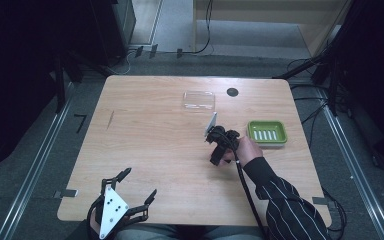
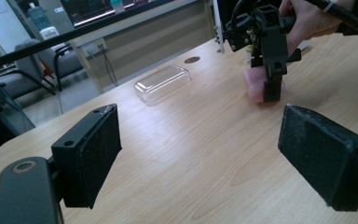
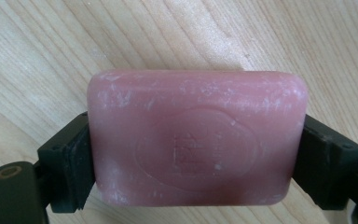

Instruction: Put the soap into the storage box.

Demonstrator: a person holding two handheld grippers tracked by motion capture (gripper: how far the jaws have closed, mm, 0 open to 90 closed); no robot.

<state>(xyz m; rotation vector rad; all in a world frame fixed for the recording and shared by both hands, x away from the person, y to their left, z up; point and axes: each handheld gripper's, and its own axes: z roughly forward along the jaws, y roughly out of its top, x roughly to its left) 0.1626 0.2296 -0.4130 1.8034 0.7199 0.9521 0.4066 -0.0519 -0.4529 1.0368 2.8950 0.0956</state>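
Two grippers working over a wooden table (image 1: pixel 155 150). Right gripper (image 1: pixel 219 145) is pointing down at the tabletop, its jaws pressing both ends of a pink bar of soap (image 3: pixel 196 140); a stamped oval mark is facing its camera, and from the left gripper view the soap (image 2: pixel 256 88) is sitting on or just above the wood. Green soap dish (image 1: pixel 267 132) is lying near this gripper's right side, apart from it. Clear plastic lid (image 1: pixel 199 100) is resting beyond it, toward the far edge. Left gripper (image 1: pixel 128 192) is hovering at the near edge, jaws spread wide, nothing between them, well apart from the soap.
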